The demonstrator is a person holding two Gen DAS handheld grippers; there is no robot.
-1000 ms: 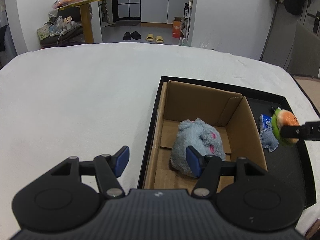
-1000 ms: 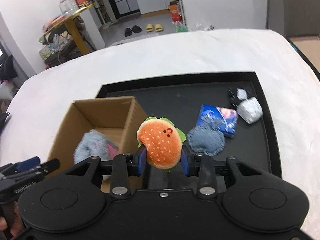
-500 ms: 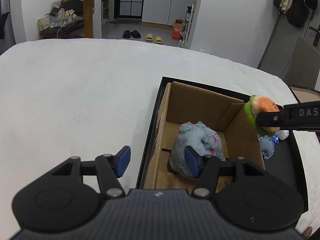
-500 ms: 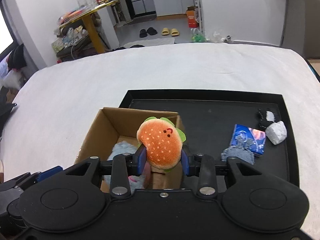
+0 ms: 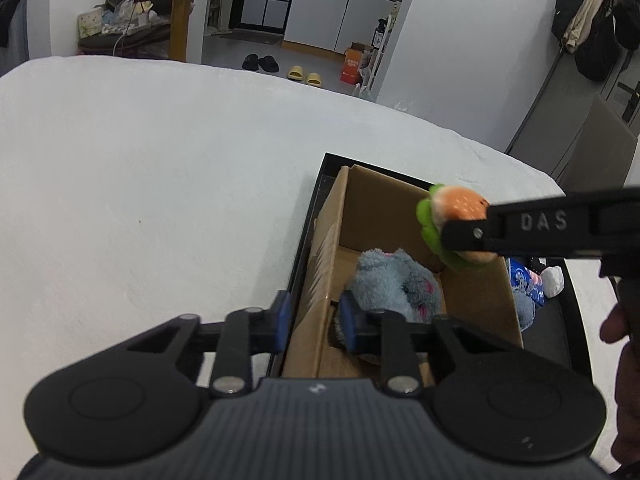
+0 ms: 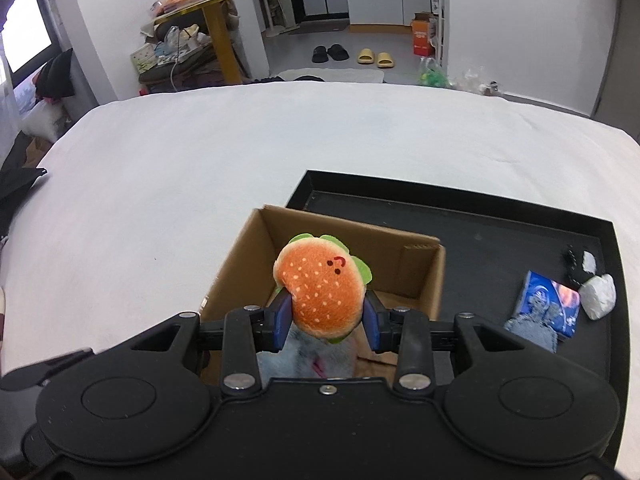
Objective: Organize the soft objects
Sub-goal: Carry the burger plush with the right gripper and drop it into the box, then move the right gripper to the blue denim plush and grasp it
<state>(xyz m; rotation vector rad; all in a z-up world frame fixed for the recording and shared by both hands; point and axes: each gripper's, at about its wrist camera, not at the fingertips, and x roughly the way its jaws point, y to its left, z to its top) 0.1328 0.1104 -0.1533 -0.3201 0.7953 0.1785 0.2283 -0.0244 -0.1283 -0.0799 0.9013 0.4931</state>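
A plush burger (image 6: 322, 288) is pinched between the pads of my right gripper (image 6: 326, 318), which is shut on it. It hangs over the open cardboard box (image 6: 360, 248); in the left wrist view the burger (image 5: 452, 216) is above the box's right wall. A grey-blue plush (image 5: 392, 284) lies inside the box (image 5: 380, 208). My left gripper (image 5: 314, 316) straddles the box's left wall; its jaws are closing, one pad outside and one inside, and both meet the cardboard.
The box stands at the left end of a black tray (image 6: 480, 232) on a white surface. A denim pouch (image 6: 532, 328), a blue packet (image 6: 556, 304) and a white lump (image 6: 598, 296) lie at the tray's right end. A hand (image 5: 616, 328) shows at the right.
My right gripper carried the burger leftward from beside the box to over it. The left gripper's jaws narrowed from wide open onto the box's left wall.
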